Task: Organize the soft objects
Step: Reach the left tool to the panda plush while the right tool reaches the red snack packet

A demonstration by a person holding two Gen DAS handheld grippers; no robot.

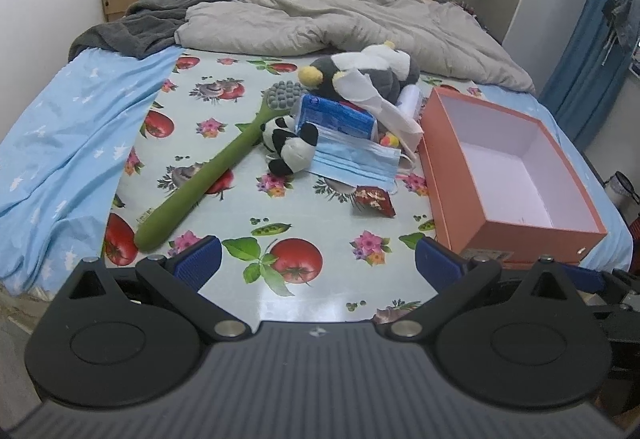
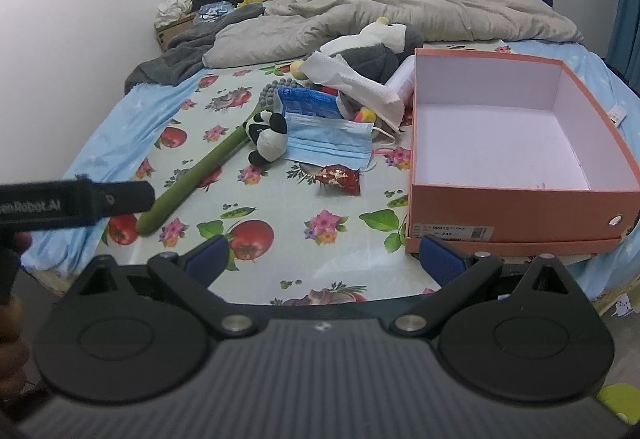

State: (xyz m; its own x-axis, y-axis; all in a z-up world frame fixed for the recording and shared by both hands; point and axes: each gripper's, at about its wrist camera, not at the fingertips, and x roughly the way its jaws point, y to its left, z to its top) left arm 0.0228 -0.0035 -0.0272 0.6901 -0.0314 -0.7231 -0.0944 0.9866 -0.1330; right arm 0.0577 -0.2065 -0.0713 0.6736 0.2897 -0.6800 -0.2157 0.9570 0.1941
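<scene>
Soft pile: panda plush (image 1: 289, 145), blue face mask (image 1: 356, 161), penguin plush (image 1: 360, 73) w/ tissue, bunched mid-bed.
Brush: green long-handled brush (image 1: 208, 171) at pile's 8 o'clock.
Box: orange shoebox (image 1: 452, 199), open, at pile's 3 o'clock.
L gripper (image 1: 318, 261): fingers spread, holding nothing, low over oilcloth.
R gripper (image 2: 326, 259): fingers spread, holding nothing.

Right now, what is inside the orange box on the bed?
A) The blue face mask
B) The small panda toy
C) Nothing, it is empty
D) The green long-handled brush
C: the orange box shows only its bare white floor, while the panda toy, the face mask and the green brush all lie outside it on the tablecloth.
</scene>
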